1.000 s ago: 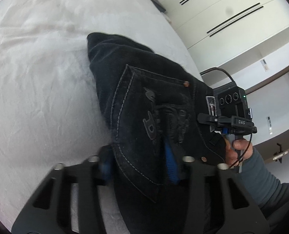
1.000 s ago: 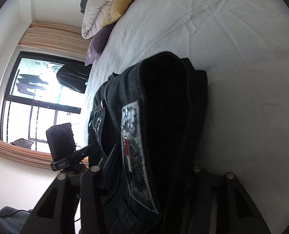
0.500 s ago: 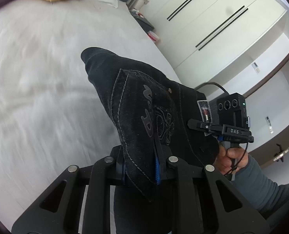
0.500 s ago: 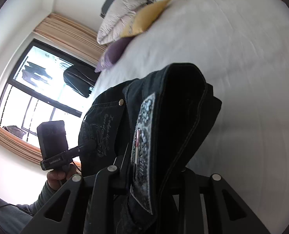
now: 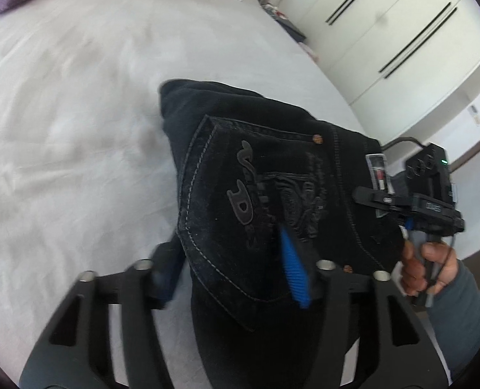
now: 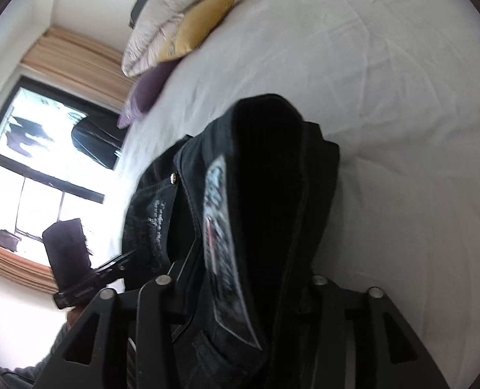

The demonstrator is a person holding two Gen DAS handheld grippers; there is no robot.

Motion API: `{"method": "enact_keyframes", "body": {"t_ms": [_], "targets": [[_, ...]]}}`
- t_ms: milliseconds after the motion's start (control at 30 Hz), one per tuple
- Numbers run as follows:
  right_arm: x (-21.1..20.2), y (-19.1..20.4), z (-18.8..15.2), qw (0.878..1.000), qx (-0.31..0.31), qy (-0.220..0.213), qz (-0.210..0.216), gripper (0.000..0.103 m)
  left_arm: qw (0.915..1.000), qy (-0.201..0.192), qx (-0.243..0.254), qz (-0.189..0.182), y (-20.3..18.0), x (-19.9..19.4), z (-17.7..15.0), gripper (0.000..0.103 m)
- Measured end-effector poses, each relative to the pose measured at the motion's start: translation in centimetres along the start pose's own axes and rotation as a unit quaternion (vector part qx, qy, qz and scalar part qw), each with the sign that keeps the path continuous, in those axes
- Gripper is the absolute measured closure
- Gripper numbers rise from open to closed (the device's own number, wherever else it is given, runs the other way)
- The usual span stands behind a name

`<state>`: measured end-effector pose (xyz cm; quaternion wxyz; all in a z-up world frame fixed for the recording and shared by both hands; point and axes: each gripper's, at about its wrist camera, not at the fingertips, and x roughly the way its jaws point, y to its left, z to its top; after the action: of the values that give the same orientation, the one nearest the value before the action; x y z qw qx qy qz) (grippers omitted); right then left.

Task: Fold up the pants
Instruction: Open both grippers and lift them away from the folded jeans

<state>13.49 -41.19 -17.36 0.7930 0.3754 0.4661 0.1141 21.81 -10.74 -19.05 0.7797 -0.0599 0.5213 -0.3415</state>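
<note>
Left wrist view first: shows the white bed (image 5: 61,129) at left, then the pants (image 5: 272,149), black denim folded into a thick bundle and resting on the sheet with the back pocket (image 5: 227,227) upward. Shows the left gripper (image 5: 230,269) with jaws apart, straddling the near edge of the bundle without pinching it. Further right, shows the right gripper (image 5: 385,199) at the waistband end. Right wrist view: looks along the waistband past the leather patch (image 6: 222,227) toward the bed beyond. Hides the pads behind cloth, so cannot tell whether clamped or loose.

Looks heavy and stiff for cloth, several layers deep, and rough enough not to slip. Probably keeps a crease but springs open at the fold. Best taken at the seamed edges or the waistband, through all layers, one tool at each end.

Differs from half a second ago: then pinched at the pocket edge by the left tool and lifted, now let go and lower against the sheet. Shows the right linkage spread wider too.
</note>
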Motion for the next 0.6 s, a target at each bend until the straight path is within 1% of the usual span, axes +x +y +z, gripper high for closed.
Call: {"method": "enact_keyframes", "body": {"t_ms": [67, 100, 133, 167, 200, 233, 267, 300, 367, 433, 500, 533, 567, 600], "targets": [[-1.0, -0.3, -0.6, 1.0, 0.012, -0.005, 0.003, 0.046, 0.9995, -0.016, 0.005, 0.026, -0.8, -1.1, 0.1, 0.04], [-1.7, -0.4, -0.9, 1.0, 0.016, -0.012, 0.001, 0.043, 0.9991, -0.026, 0.009, 0.032, -1.2, -1.9, -0.1, 0.036], [-2.7, -0.5, -1.5, 1.0, 0.017, -0.023, -0.004, 0.038, 0.9985, -0.036, 0.013, 0.04, -1.5, -2.6, -0.2, 0.033], [-3.3, -0.4, -1.8, 0.999, 0.018, -0.031, -0.007, 0.033, 0.9967, -0.053, 0.021, 0.057, -2.3, -3.8, -0.6, 0.028], [-3.9, -0.1, -2.3, 0.999, 0.018, -0.038, -0.013, 0.031, 0.9956, -0.062, 0.025, 0.065, -2.1, -4.5, 0.0, 0.025], [-4.7, 0.2, -2.7, 0.999, 0.015, -0.046, -0.02, 0.031, 0.9941, -0.074, 0.031, 0.072, -2.8, -5.5, -0.3, 0.023], [-5.6, 0.6, -3.1, 0.998, 0.011, -0.055, -0.022, 0.031, 0.9929, -0.083, 0.033, 0.079, -3.3, -6.3, -0.5, 0.017], [-5.9, 1.1, -3.3, 0.998, 0.008, -0.062, -0.022, 0.031, 0.9908, -0.095, 0.036, 0.089, -3.9, -7.1, -0.7, 0.008], [-7.5, 2.1, -4.5, 0.996, -0.004, -0.085, -0.03, 0.029, 0.9877, -0.113, 0.042, 0.1, -5.1, -8.7, -1.2, 0.0], [-9.2, 3.6, -5.4, 0.993, -0.019, -0.107, -0.039, 0.027, 0.9835, -0.119, 0.047, 0.127, -6.5, -10.0, -1.2, 0.0], [-10.4, 5.6, -6.2, 0.989, -0.041, -0.129, -0.055, 0.024, 0.9776, -0.142, 0.054, 0.146, -7.9, -11.8, -1.5, 0.0], [-11.5, 6.9, -6.7, 0.986, -0.056, -0.144, -0.062, 0.024, 0.9745, -0.156, 0.058, 0.15, -8.6, -13.7, -1.8, 0.0], [-12.2, 8.0, -7.0, 0.983, -0.066, -0.156, -0.064, 0.023, 0.971, -0.166, 0.063, 0.16, -9.4, -14.6, -2.0, 0.0], [-12.7, 9.1, -7.2, 0.981, -0.076, -0.166, -0.066, 0.021, 0.9663, -0.172, 0.066, 0.18, -10.2, -15.6, -2.1, 0.0]]}}
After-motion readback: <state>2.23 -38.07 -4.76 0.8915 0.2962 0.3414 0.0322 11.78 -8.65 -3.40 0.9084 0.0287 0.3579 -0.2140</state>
